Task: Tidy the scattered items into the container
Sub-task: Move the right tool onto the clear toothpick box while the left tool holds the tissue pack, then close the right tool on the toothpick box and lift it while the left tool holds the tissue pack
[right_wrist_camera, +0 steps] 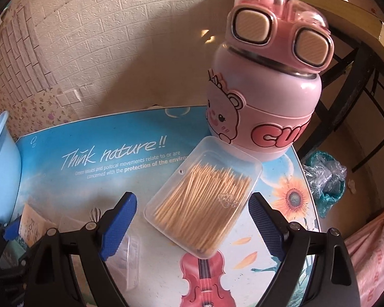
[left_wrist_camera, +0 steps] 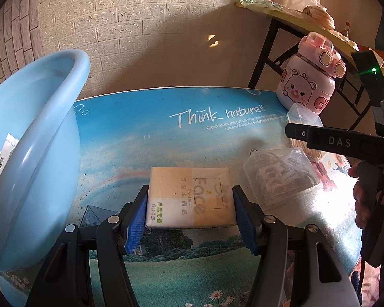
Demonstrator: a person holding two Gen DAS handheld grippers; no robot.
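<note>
A cream tissue pack [left_wrist_camera: 189, 194] lies on the picture-printed table [left_wrist_camera: 140, 133], and my left gripper [left_wrist_camera: 190, 217] is shut on it, a blue pad against each side. The light blue basin [left_wrist_camera: 38, 153] stands just left of it, with a white packet [left_wrist_camera: 2, 158] inside. In the right wrist view my right gripper [right_wrist_camera: 192, 217] is open and straddles a clear box of toothpicks [right_wrist_camera: 204, 199]; both pads stand clear of its sides. A pink cartoon bottle [right_wrist_camera: 263, 97] stands upright right behind that box. A clear box of floss picks [left_wrist_camera: 281, 176] lies between the two grippers.
The table's right edge runs close past the toothpick box. Below it, a green plastic bag [right_wrist_camera: 325, 179] lies on the floor beside pink cloth [right_wrist_camera: 371, 255]. A black-legged side table [left_wrist_camera: 281, 38] with clutter stands behind the bottle. A brick-pattern wall closes the back.
</note>
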